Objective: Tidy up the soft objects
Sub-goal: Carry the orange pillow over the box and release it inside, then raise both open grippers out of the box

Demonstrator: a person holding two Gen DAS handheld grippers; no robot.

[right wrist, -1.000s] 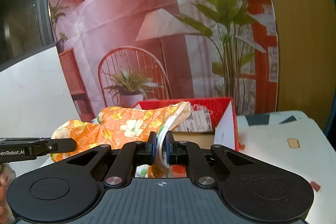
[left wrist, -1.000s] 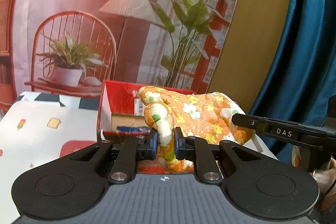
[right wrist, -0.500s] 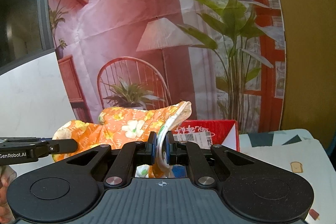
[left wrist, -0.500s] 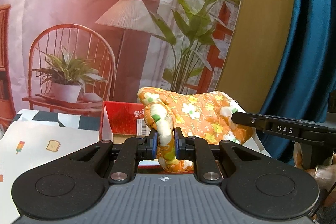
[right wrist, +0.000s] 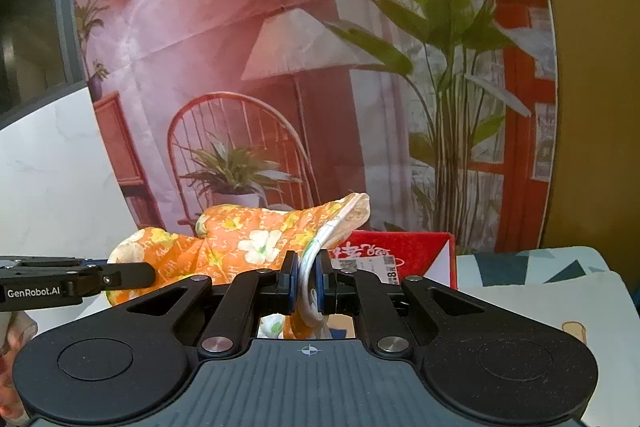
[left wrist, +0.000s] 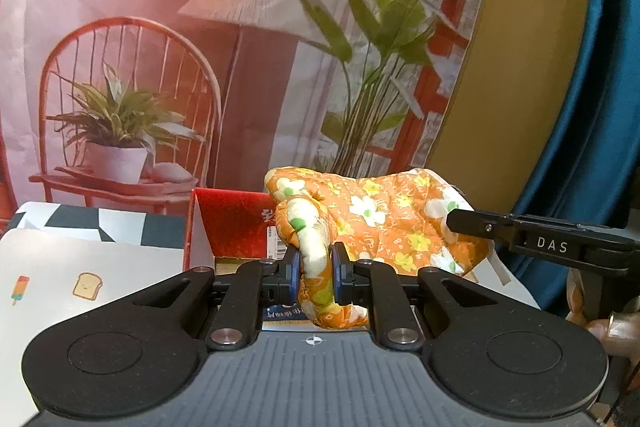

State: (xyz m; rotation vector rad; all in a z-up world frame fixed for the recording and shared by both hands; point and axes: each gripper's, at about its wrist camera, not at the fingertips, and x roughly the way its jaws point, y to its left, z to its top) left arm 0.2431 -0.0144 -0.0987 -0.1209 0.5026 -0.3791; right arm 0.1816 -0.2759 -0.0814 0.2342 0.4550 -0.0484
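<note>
Box (left wrist: 236, 223) receded; orange floral mitt (left wrist: 380, 219) aloft.

You have one orange floral oven mitt (left wrist: 384, 223) in front of you, and two tongs on it: the left tongs (left wrist: 316, 273) and the right tongs (right wrist: 307, 281). Behind it stands one red box (left wrist: 228, 223). One bench (left wrist: 60, 267) carries it all.

Mounted just behind each pair of jaws, looking forward and slightly down. Close on the orange floral mitt (left wrist: 384, 223) at frame centre. Shared across both: mitt, red box (right wrist: 404, 255), printed backdrop (left wrist: 160, 7).
</note>
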